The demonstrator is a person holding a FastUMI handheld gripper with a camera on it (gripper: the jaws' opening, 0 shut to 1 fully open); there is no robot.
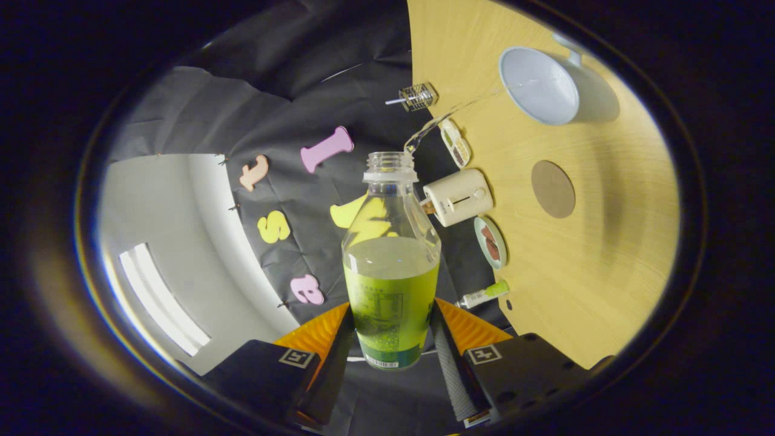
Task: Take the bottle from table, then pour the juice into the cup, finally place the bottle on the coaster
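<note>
Your gripper [390, 339] has both fingers closed in on the lower body of the bottle [391, 266], one pressing each side, so the grip sits low and leaves the neck free to swing. You've got the whole rig rolled over sideways, and that's why the table [605, 272] stands like a wall beside the bottle: the tilt is the pour. Green juice fills roughly the lower half, level line slanting inside, cap off, mouth open. And there it goes, a thin stream [448, 115] leaving the lip and arcing across toward the cup [539, 85], which lies well beyond the fingers with its opening facing the flow. Looks to me like the stream reaches the rim area, though the far end is too faint to call.

Between bottle and cup, the round coaster [553, 189] waits bare on the wood, near enough for an easy set-down afterwards. Along the table's edge sit a cream box-like appliance [458, 197], a small dish [490, 242], a little tube [483, 295] and a snack tray [455, 142]. Mind the angle; a steeper tip could overshoot.
</note>
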